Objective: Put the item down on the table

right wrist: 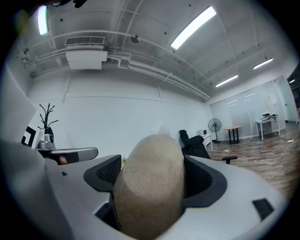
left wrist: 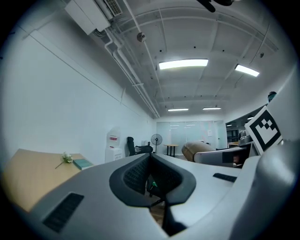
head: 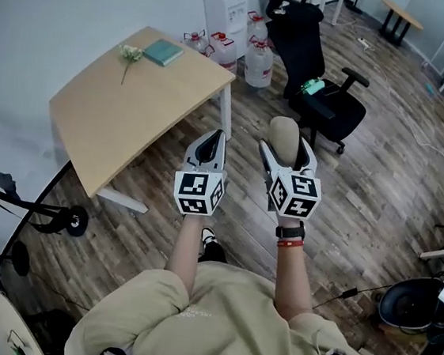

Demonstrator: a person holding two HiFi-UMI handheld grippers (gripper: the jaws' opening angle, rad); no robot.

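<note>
The right gripper (head: pixel 288 156) pinched the tan item (head: pixel 283 136) by its middle, well apart from the table (head: pixel 126 110); the left gripper (head: pixel 209 149) was closed, empty. The item looked light and firm, maybe rough.

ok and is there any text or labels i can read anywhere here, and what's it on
No text reads clearly in any view.
Water dispenser: red label, too blurred to read.
Shirt: small chest print, too small to read.
Marker cubes: black-and-white square patterns only, no words.
Teal book: no print visible.
Beige item: unmarked.
</note>
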